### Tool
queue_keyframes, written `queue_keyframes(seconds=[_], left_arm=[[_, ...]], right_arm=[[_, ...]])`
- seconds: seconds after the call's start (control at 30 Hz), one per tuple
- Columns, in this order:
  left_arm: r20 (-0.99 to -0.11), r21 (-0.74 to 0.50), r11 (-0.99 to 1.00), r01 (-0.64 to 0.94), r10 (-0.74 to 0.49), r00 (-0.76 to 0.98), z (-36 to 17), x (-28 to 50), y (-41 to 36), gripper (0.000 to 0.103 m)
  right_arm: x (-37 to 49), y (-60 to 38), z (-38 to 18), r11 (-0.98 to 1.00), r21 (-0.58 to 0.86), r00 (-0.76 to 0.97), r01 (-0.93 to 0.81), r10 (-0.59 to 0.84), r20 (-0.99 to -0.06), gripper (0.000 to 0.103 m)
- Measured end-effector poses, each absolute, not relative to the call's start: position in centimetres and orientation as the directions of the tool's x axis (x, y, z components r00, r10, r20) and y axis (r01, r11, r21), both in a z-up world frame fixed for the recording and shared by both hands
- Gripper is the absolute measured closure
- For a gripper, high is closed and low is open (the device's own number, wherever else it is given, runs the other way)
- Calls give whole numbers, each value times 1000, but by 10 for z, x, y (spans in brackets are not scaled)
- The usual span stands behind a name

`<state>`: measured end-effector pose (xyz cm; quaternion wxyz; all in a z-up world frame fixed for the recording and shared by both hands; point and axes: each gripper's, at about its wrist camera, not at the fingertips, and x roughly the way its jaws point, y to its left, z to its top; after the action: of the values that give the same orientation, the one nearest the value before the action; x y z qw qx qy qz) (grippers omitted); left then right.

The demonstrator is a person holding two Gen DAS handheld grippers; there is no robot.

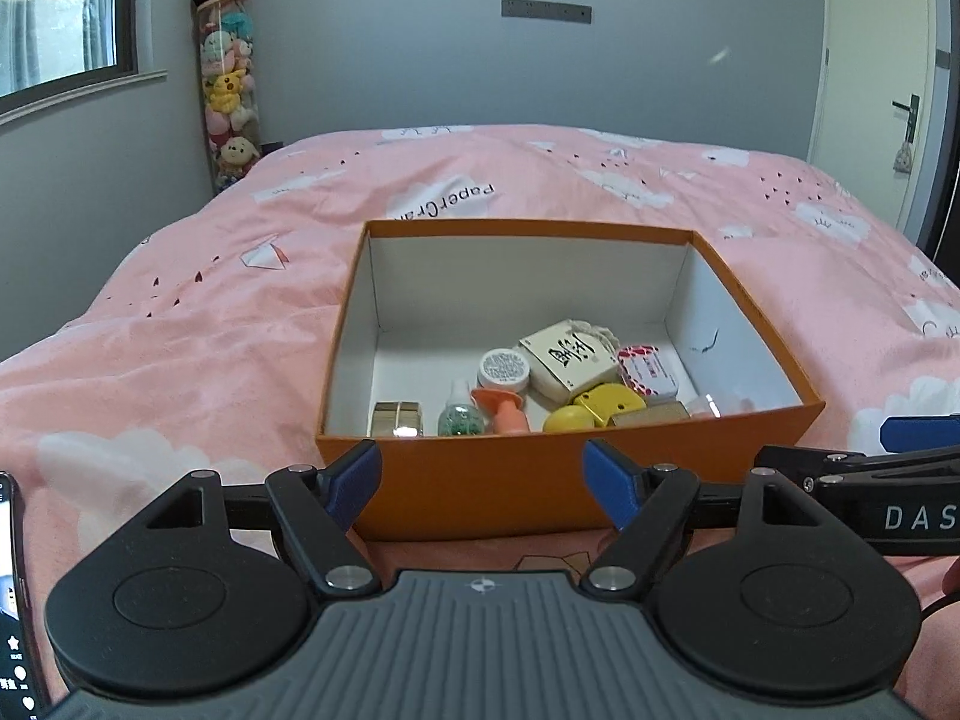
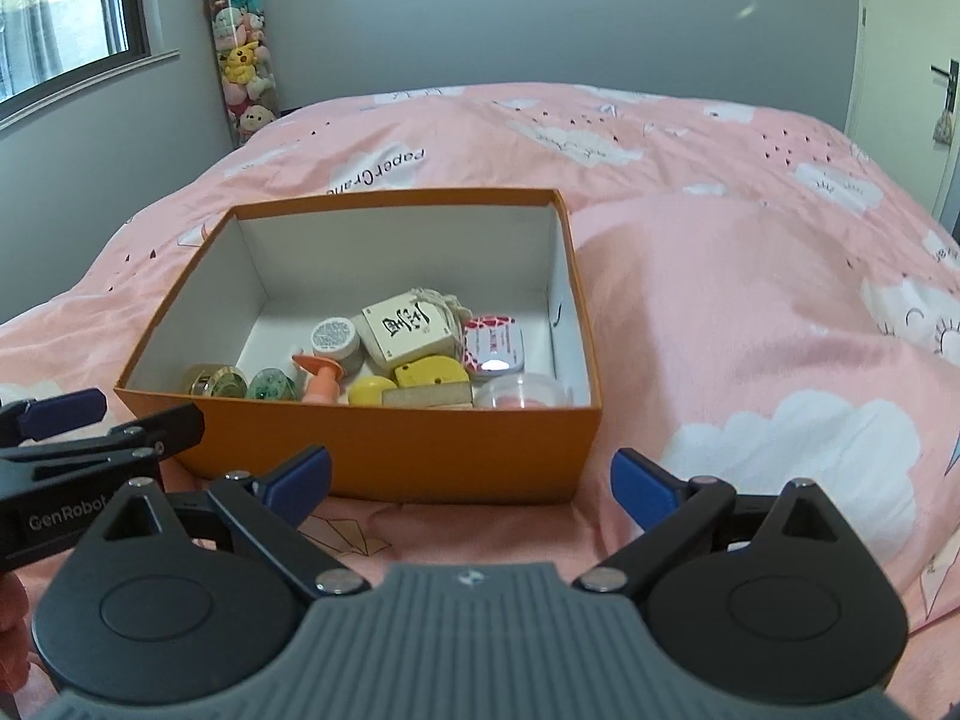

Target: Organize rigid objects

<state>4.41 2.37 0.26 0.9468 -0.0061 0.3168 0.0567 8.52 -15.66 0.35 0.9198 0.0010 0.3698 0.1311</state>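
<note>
A: Looking down into the orange box on the pink bedspread. All the small things lie bunched along its near wall; the far half of the floor is bare. Left gripper and right gripper both hang just short of that wall, jaws spread wide, nothing between them.

B: What's in there?

A: Gold jar at the left end, green bottle beside it, orange piece, grey-lidded tub, cream tag box with a string, two yellow pieces, pink patterned tin, clear dome at the right.

B: Handling?

A: My guess: all light and stiff. The jar and bottle look glossy, likely slippery, and would roll; take them across the body, not the cap. The tin and tag box are flat; pinch their long edges. The dome looks thin, so squeeze it gently.

B: Risks?

A: Crowding. Neighbours touch, so a finger would nudge them. The box wall is cardboard and would give.
</note>
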Motion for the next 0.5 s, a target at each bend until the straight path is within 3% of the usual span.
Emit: queue_keyframes(seconds=[0.5], left_arm=[[-617, 29, 994, -108, 103, 781, 4, 44, 23, 13]], right_arm=[[89, -160, 0, 962, 119, 667, -247, 257, -699, 5]])
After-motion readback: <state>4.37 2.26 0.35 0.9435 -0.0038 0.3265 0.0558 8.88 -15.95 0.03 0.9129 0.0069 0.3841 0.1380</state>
